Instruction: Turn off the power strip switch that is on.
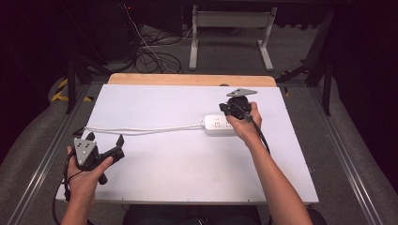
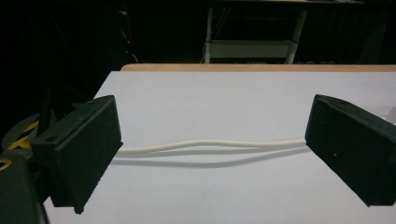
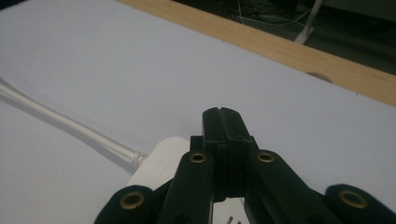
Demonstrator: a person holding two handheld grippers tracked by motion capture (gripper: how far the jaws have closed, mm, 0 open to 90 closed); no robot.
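Observation:
A white power strip [image 1: 217, 125] lies right of the middle of the white tabletop [image 1: 178, 159]. Its white cable [image 1: 141, 128] runs left across the board. My right gripper [image 1: 225, 109] hovers just over the strip's right half, jaws shut with nothing seen between them. In the right gripper view the closed jaws [image 3: 223, 116] point past the strip's cable end [image 3: 159, 163] and the cable [image 3: 70, 123]. My left gripper [image 1: 105, 138] rests near the front left corner, open and empty. The left gripper view looks between its wide jaws [image 2: 215, 135] at the cable [image 2: 210, 143] lying farther off.
A wooden strip [image 1: 192, 79] borders the table's far edge. Beyond it stand a white metal frame [image 1: 232, 21] and loose cables [image 1: 150, 56] on the floor. Metal rails [image 1: 42, 159] run along both sides of the table.

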